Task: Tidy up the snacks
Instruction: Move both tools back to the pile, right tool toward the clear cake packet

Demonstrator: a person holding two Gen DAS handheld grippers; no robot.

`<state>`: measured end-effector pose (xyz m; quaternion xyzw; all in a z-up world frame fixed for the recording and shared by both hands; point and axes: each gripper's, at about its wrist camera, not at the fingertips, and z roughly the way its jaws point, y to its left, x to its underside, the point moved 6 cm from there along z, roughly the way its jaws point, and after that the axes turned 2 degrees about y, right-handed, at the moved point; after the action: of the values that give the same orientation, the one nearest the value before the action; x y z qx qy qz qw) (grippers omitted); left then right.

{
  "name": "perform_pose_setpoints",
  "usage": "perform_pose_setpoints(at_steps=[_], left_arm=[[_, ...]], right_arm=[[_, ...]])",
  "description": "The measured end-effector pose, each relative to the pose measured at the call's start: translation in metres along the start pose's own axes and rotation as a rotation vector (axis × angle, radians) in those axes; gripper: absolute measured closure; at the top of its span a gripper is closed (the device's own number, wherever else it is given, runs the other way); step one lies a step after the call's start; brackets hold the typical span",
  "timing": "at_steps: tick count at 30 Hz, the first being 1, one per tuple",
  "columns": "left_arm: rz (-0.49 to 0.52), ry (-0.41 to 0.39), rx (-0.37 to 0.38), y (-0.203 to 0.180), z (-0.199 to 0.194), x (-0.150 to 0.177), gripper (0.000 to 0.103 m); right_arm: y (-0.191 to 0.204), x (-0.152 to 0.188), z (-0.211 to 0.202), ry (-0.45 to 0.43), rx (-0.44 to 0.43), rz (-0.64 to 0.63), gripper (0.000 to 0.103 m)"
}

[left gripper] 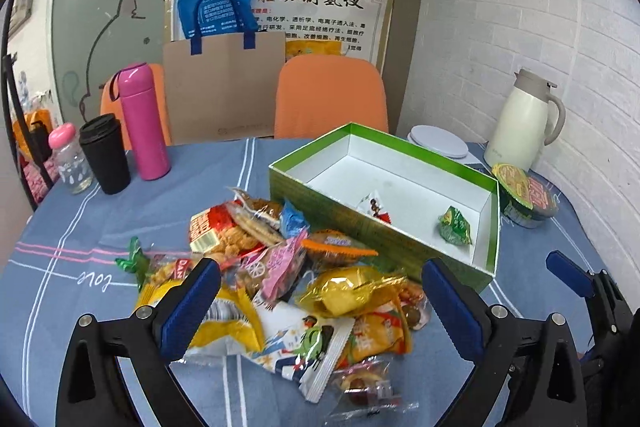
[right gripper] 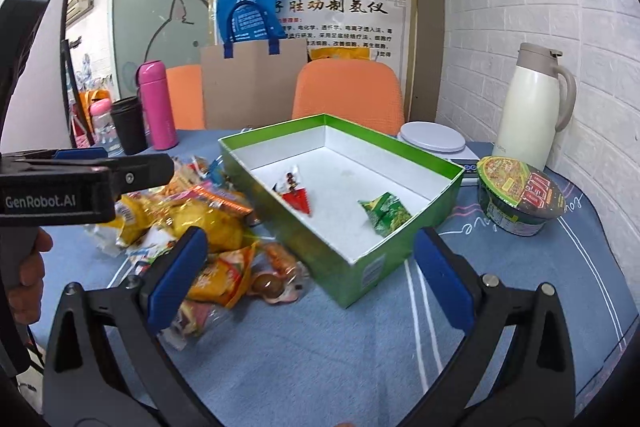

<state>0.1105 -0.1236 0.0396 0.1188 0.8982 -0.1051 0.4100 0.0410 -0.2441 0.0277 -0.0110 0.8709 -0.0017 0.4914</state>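
Note:
A pile of wrapped snacks [left gripper: 280,275] lies on the blue tablecloth, left of a green box [left gripper: 400,247] with a white inside. In the box lie a red-and-white packet [left gripper: 374,207] and a green packet [left gripper: 456,227]. My left gripper [left gripper: 320,311] hangs open just over the near part of the pile, nothing held. My right gripper [right gripper: 310,279] is open too, its fingers astride the box's near corner [right gripper: 352,279], with the snack pile [right gripper: 208,223] to its left. The same red packet [right gripper: 296,193] and green packet [right gripper: 386,213] show in the right wrist view.
A cup of instant noodles [right gripper: 518,199], a cream jug [right gripper: 534,107] and a kitchen scale [right gripper: 434,137] stand right of the box. A pink flask [left gripper: 142,121], a black cup [left gripper: 105,159] and a small bottle [left gripper: 72,159] stand at the back left. Orange chairs [left gripper: 330,95] lie beyond.

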Motion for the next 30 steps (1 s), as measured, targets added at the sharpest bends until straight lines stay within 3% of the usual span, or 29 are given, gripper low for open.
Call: perform_pose_setpoints(at_steps=[5, 12, 18, 24, 25, 27, 30], left_arm=[[-0.028, 0.03, -0.063, 0.024, -0.002, 0.023, 0.001], [-0.066, 0.077, -0.069, 0.057, 0.0, 0.052, 0.001], [-0.104, 0.129, -0.072, 0.085, -0.002, 0.082, 0.001], [-0.112, 0.136, -0.048, 0.093, -0.008, 0.088, 0.001], [-0.11, 0.14, -0.043, 0.093, -0.008, 0.089, 0.001], [-0.106, 0.152, -0.03, 0.09, -0.007, 0.091, 0.001], [-0.096, 0.173, 0.007, 0.082, -0.006, 0.095, 0.001]], right_arm=[[0.016, 0.013, 0.007, 0.042, -0.045, -0.01, 0.001], [0.048, 0.038, 0.028, 0.169, -0.193, 0.026, 0.001], [0.068, 0.043, 0.042, 0.217, -0.215, 0.016, 0.001], [0.084, 0.05, 0.045, 0.264, -0.235, 0.006, 0.002], [0.085, 0.052, 0.045, 0.267, -0.234, 0.005, 0.008], [0.087, 0.057, 0.046, 0.282, -0.226, 0.005, 0.033], [0.082, 0.067, 0.044, 0.306, -0.271, 0.05, 0.049]])
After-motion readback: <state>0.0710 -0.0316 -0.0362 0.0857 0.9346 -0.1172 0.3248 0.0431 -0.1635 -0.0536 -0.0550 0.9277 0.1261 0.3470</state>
